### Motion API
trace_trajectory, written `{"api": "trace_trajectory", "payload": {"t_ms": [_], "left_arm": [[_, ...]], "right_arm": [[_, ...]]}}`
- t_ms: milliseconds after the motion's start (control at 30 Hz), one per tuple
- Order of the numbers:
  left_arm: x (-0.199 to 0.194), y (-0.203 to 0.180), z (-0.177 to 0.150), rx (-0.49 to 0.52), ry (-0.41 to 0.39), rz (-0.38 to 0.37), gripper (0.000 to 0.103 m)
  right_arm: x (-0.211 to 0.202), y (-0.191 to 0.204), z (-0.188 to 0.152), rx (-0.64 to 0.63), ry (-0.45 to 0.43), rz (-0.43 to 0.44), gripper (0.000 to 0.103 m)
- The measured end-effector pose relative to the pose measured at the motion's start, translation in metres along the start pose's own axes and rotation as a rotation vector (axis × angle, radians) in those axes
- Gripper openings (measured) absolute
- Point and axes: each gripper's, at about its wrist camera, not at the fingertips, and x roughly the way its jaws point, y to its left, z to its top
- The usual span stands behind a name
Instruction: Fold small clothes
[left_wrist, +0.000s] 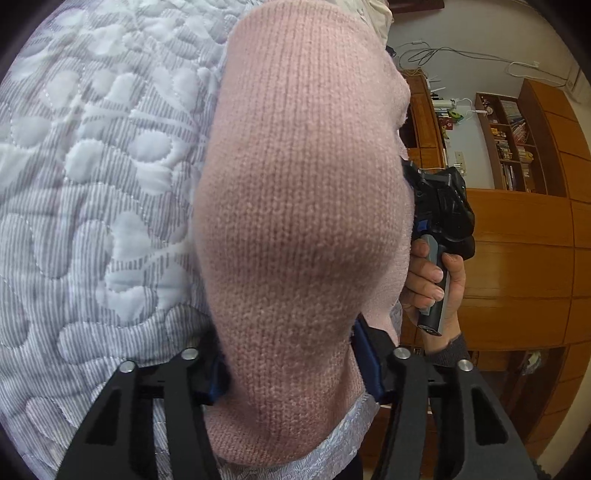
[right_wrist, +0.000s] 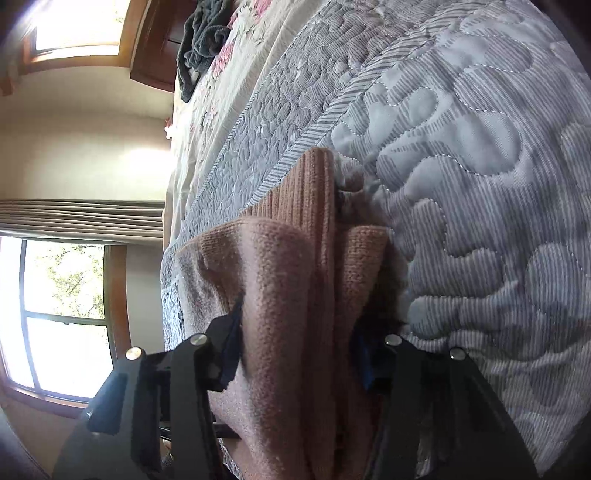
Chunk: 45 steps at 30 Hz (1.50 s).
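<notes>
Pink knit garment held above the quilted bed cover: left claw clamps one end, right claw clamps bunched folds at the other end.

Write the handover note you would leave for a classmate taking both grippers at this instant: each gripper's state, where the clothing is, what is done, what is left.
Left gripper: shut on the pink knit garment, fabric bulging up between the fingers.
Right gripper: shut on the same garment, bunched layers in its jaws; the hand is on the handle.
Garment: held by both grippers just above the grey quilted bedspread, at its edge.
Done: both ends gripped, some layers already doubled.
Left: probably lay it flat, finish the fold, release. A dark cloth lies farther up the bed.
</notes>
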Motion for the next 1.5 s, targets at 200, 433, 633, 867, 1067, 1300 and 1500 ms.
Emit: {"api": "trace_trajectory", "payload": {"t_ms": [200,433,633,867,1067,1300,1500], "left_arm": [[-0.007,-0.013,-0.001,0.021,-0.015,0.055,0.037],[-0.026,-0.036,-0.003,0.052,-0.041,0.074,0.033],[-0.059,-0.042,-0.020,0.079,-0.063,0.090,0.032],[-0.111,-0.024,-0.063,0.070,-0.113,0.102,0.032],[-0.164,0.007,-0.120,0.024,-0.185,0.095,0.032],[-0.206,0.041,-0.194,-0.033,-0.253,0.115,0.032],[-0.199,0.077,-0.234,-0.084,-0.254,0.178,0.033]], "right_arm": [[-0.004,0.008,-0.008,0.004,-0.046,-0.013,0.044],[-0.012,0.033,-0.015,-0.004,-0.079,0.006,0.042],[-0.008,0.064,-0.031,-0.025,-0.069,0.028,0.042],[0.016,0.099,-0.068,-0.038,-0.021,0.061,0.041],[0.051,0.132,-0.116,-0.052,0.038,0.097,0.041],[0.102,0.153,-0.182,-0.068,0.124,0.107,0.041],[0.131,0.135,-0.222,-0.038,0.180,0.058,0.042]]}}
